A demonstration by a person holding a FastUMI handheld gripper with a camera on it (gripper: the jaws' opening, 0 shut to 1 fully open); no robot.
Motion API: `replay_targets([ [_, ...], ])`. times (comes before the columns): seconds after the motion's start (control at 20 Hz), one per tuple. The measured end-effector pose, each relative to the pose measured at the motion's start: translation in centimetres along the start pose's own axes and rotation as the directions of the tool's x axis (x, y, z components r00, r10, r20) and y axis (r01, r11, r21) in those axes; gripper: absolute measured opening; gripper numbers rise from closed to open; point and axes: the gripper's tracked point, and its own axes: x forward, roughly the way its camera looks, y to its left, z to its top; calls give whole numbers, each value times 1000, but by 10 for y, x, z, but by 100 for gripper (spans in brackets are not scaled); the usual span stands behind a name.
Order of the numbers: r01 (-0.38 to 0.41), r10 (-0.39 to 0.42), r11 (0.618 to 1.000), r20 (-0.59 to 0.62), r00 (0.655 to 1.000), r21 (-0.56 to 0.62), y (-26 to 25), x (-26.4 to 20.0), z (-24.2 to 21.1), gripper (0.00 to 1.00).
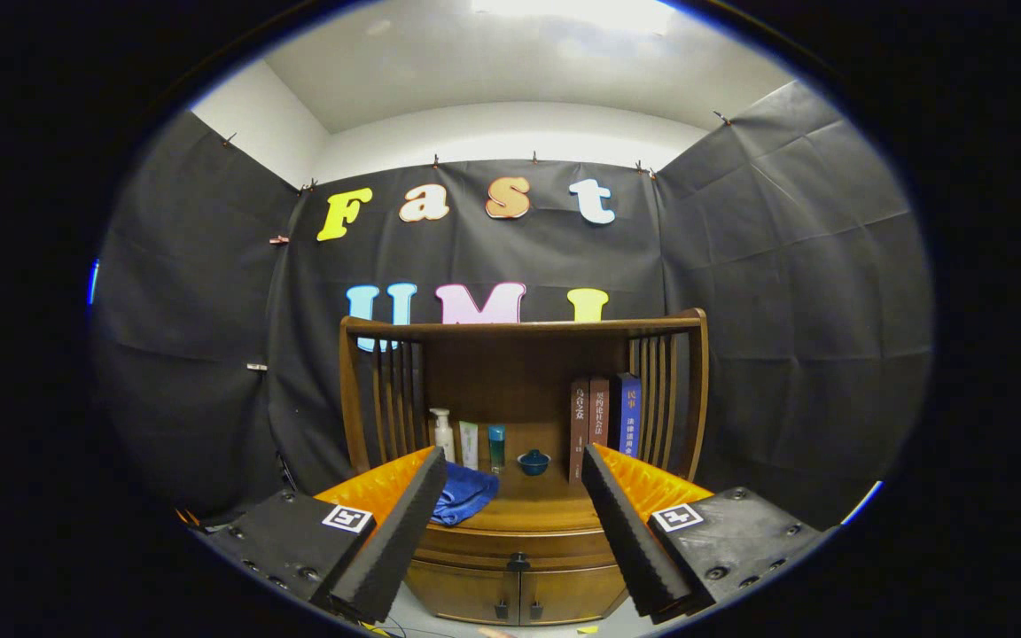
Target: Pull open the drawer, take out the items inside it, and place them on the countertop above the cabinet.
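The two-finger gripper (510, 532) with black ribbed pads stands wide apart, gripping nothing — it hangs in front of the brown wooden cabinet (518, 585), well short of it. The drawer (518, 542) under the countertop (528, 507) is closed, its small dark knob (518, 561) between the fingers. On the countertop lie a crumpled blue cloth (464, 496), a white pump bottle (443, 434), two tubes, a small blue bowl (533, 462) and three upright books (604, 416)

Blue cloth (466, 494) partly hidden behind the left finger (395, 540) of the spread gripper (510, 532) — drawer (515, 542) contents unseen — book (630, 415) spines too small to read.
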Motion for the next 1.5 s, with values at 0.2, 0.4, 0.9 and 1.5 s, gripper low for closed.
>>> replay_targets([
  [0.2,-5,5,1000,-30,1000,0,2,6,-10,99],
  [0.4,-8,8,1000,-20,1000,21,0,12,-11,99],
  [0.9,0,0,1000,-71,997,-1,-7,38,-44,99],
  [1.5,-36,38,999,-173,984,15,6,68,-138,99],
])
